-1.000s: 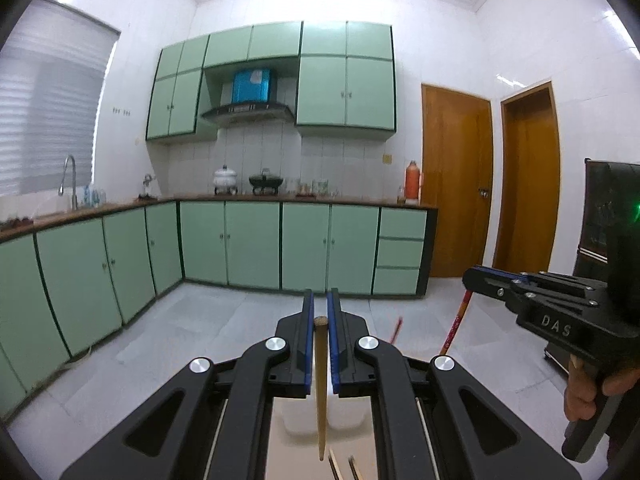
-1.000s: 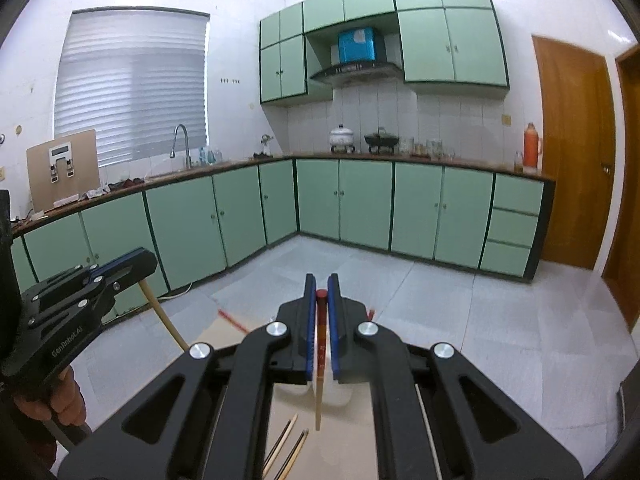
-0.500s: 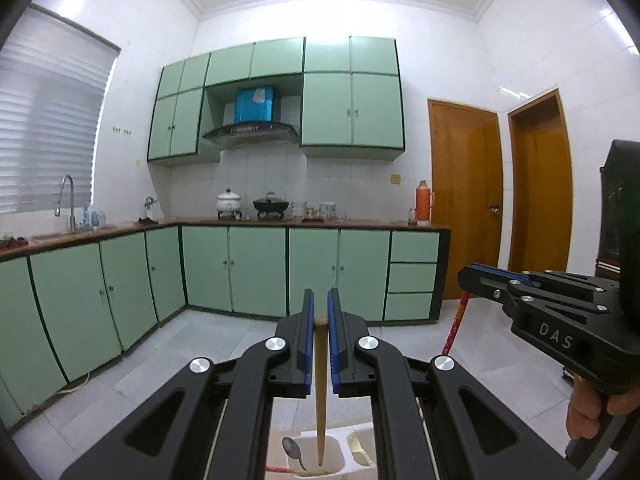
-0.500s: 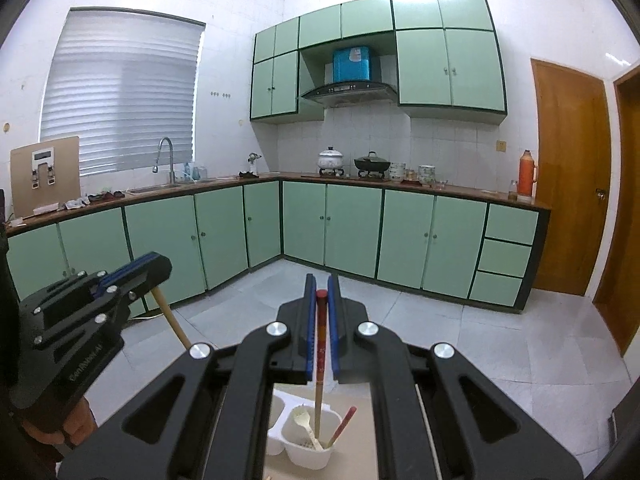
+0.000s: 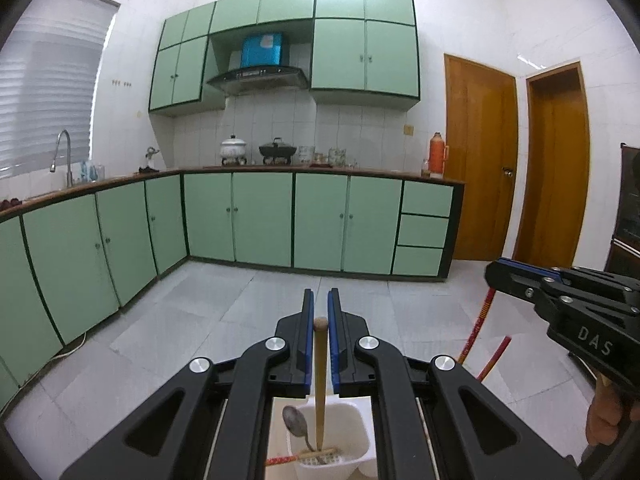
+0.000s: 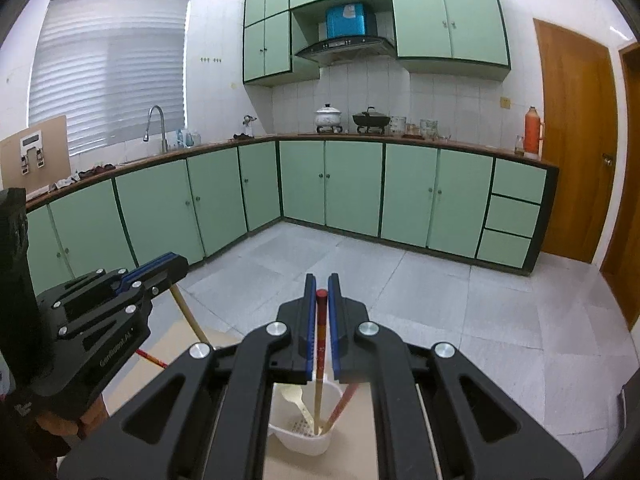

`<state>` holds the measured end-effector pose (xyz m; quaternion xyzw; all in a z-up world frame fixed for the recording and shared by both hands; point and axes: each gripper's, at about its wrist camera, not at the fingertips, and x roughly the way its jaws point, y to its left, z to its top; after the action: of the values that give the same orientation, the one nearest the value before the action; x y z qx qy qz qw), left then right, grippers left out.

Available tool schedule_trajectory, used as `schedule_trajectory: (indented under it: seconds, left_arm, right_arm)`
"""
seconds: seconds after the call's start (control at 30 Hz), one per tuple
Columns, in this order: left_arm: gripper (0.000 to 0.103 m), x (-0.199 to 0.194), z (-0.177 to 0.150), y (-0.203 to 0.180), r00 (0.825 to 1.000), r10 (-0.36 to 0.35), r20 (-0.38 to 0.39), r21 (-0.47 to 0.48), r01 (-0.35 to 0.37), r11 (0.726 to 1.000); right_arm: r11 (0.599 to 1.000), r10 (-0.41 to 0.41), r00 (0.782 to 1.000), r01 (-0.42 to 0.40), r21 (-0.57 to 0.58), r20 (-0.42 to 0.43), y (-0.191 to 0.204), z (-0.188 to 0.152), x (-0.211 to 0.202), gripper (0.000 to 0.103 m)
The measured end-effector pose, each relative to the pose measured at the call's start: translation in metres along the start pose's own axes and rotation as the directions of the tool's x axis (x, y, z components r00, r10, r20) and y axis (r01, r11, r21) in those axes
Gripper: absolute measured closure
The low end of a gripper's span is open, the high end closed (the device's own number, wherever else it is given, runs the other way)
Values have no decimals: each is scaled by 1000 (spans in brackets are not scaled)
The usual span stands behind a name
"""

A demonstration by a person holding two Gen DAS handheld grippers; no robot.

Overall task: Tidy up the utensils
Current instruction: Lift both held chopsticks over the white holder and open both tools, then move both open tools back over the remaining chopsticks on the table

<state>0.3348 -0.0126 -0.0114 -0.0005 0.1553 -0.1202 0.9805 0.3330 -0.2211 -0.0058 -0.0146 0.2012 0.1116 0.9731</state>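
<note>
My left gripper (image 5: 320, 296) holds a plain wooden chopstick (image 5: 320, 380) upright. Its lower end stands in a white utensil holder (image 5: 360, 432) beside a metal spoon (image 5: 295, 426). The jaws are starting to open, with the pads still against the stick. My right gripper (image 6: 321, 280) holds a red-topped chopstick (image 6: 320, 340) the same way. That chopstick's tip is down in the white holder (image 6: 288, 436), next to a pale spoon (image 6: 296, 400) and a leaning red chopstick (image 6: 340, 404). These jaws are also starting to open. Each gripper shows at the side of the other's view.
The holder stands on a light brown tabletop (image 6: 168, 344). Beyond it lie grey floor tiles (image 5: 200, 320), green base cabinets (image 5: 260, 216) under a worktop, and two wooden doors (image 5: 480, 160) at the right. A hand (image 5: 604, 428) grips the right tool's handle.
Both grippers moved forward and down, from over the bare tabletop to over the white holder. The two chopsticks' lower ends now stand inside it.
</note>
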Motion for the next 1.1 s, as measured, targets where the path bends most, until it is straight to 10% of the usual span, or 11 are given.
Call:
schedule_trajectory:
  seconds: [0.7,1.1]
  left_arm:
    - [38,-123,-42,-13,1000,5,-3,-6,-5,1000]
    - [38,-165,-133,-21,987,37,-155,-1,-37,999]
  right_arm:
    - [992,-79,986,63,107,150,2,-67,-130,18]
    - [982,-158,985,148,118,72,37,-171,-166,15]
